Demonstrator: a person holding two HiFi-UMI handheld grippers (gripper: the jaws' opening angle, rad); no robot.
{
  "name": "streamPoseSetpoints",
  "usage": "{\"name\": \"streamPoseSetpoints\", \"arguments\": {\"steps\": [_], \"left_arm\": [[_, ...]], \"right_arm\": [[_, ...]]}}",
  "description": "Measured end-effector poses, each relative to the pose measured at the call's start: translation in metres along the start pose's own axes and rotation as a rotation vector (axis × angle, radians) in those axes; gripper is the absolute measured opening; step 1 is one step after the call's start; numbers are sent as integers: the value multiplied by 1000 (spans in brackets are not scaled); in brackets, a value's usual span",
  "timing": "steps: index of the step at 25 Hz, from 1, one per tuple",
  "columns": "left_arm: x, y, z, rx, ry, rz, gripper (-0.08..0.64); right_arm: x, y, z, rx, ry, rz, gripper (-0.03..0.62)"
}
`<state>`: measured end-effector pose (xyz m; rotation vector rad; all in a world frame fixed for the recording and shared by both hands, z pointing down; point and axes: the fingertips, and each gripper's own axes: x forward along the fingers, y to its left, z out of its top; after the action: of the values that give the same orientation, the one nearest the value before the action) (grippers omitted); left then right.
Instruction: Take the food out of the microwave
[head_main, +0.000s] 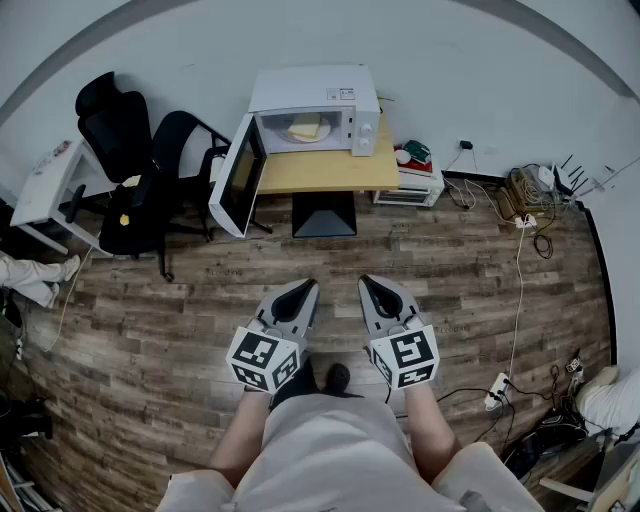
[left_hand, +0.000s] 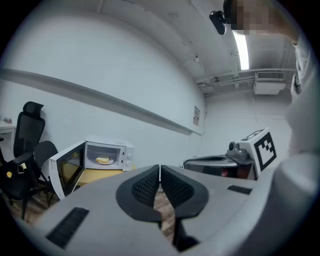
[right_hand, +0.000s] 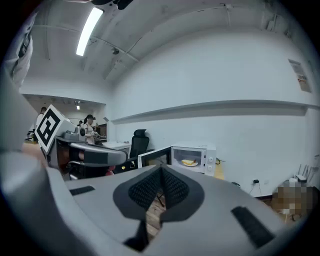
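Observation:
A white microwave (head_main: 318, 108) stands on a small wooden table (head_main: 330, 172) against the far wall, its door (head_main: 238, 176) swung wide open to the left. Inside lies yellow food on a plate (head_main: 308, 129), also seen small in the left gripper view as the food (left_hand: 103, 160) and in the right gripper view as the food (right_hand: 189, 162). My left gripper (head_main: 299, 292) and right gripper (head_main: 374, 288) hover side by side over the floor, well short of the table. Both are shut with nothing between the jaws.
Two black office chairs (head_main: 135, 165) stand left of the microwave door, beside a white desk (head_main: 45, 185). A second appliance (head_main: 412, 180) sits on the floor right of the table. Cables and a power strip (head_main: 495, 392) run along the right side. A black box (head_main: 323, 214) sits under the table.

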<state>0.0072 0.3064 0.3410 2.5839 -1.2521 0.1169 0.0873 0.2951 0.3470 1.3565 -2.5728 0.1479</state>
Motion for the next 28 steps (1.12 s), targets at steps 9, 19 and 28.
{"name": "streamPoseSetpoints", "arguments": {"steps": [9,19,28], "left_arm": [[4,1,2,-2,3,-5,14],[17,-7,-4,-6,16,1,14],[25,0,-5,11,27,22,51]], "right_arm": [[3,1,5,-1,-16,-1,-2],[1,-4,3,-69,-16,-28,-2],[8,-14,4,-19,-37,0,123]]}}
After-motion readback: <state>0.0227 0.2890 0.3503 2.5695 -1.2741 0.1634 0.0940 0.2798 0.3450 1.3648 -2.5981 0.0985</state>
